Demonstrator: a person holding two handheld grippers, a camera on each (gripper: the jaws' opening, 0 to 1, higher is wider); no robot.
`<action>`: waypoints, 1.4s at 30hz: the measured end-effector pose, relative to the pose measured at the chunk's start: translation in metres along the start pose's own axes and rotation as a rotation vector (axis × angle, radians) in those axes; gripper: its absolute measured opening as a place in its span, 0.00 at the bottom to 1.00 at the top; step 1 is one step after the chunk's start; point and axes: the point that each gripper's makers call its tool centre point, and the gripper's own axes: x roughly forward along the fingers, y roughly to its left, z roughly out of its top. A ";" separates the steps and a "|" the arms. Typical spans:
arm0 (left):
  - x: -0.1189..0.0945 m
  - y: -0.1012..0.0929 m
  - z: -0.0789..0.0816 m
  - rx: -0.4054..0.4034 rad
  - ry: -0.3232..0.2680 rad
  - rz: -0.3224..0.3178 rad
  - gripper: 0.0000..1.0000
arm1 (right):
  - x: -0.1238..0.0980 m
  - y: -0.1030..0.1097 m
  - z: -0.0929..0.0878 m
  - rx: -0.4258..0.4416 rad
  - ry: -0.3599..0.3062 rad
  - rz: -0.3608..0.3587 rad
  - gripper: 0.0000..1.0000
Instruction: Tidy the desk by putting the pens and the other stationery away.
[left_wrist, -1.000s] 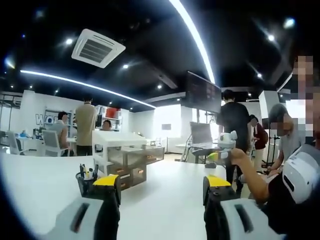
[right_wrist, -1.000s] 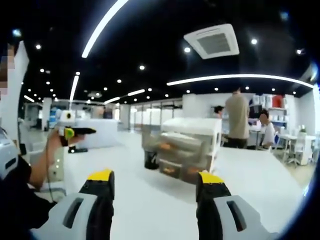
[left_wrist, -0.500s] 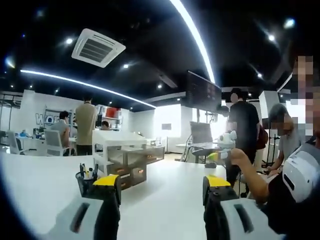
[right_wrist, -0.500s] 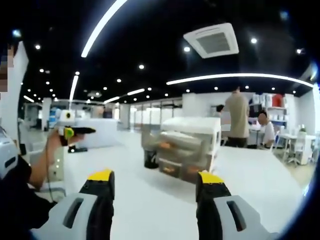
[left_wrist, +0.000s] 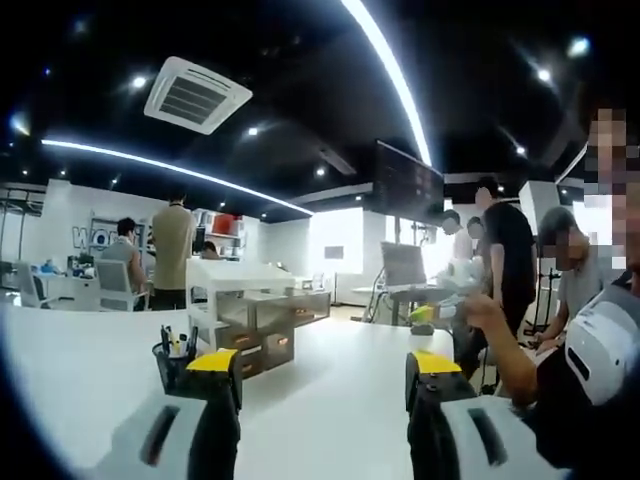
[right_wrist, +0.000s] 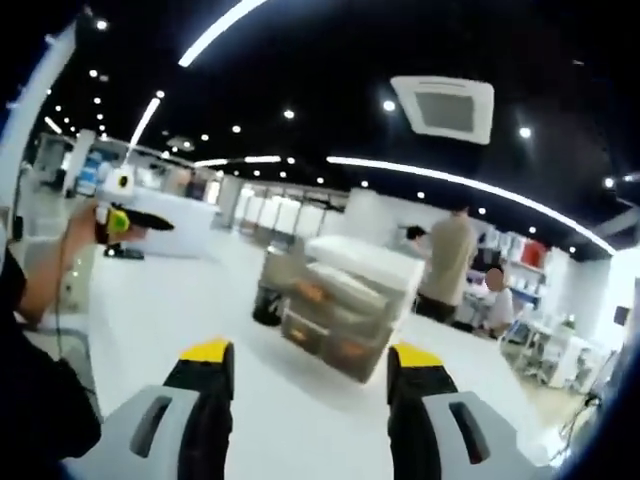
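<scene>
Left tongs (left_wrist: 323, 378): yellow-tipped jaws spread wide, released, nothing between them, held above the white worktop (left_wrist: 330, 400). Right tongs (right_wrist: 310, 368): likewise parted and empty, over the same worktop; in the left gripper view they appear at right, blurred, in the person's hand (left_wrist: 480, 312). Pen holder (left_wrist: 173, 362): black cup with several pens standing in it, on the worktop just beyond the left jaw in the left gripper view; in the right gripper view it is a dark shape partly hidden behind the drawer unit. Drawer unit (right_wrist: 340, 305): translucent, several stacked drawers with orange contents, white top, standing on the worktop beside the pen holder, between and beyond the jaws. Surroundings: open office, dark ceiling with light strips, several people standing and seated in the background.
</scene>
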 end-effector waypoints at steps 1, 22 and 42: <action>0.000 0.000 0.000 0.000 0.000 0.000 0.66 | 0.000 0.001 0.003 -0.021 -0.001 -0.011 0.58; -0.001 0.001 0.001 0.003 -0.002 -0.001 0.66 | 0.030 0.016 0.038 -0.365 0.067 -0.059 0.48; -0.004 0.005 0.001 0.004 -0.008 0.003 0.66 | 0.097 0.027 0.026 -0.912 0.215 -0.196 0.32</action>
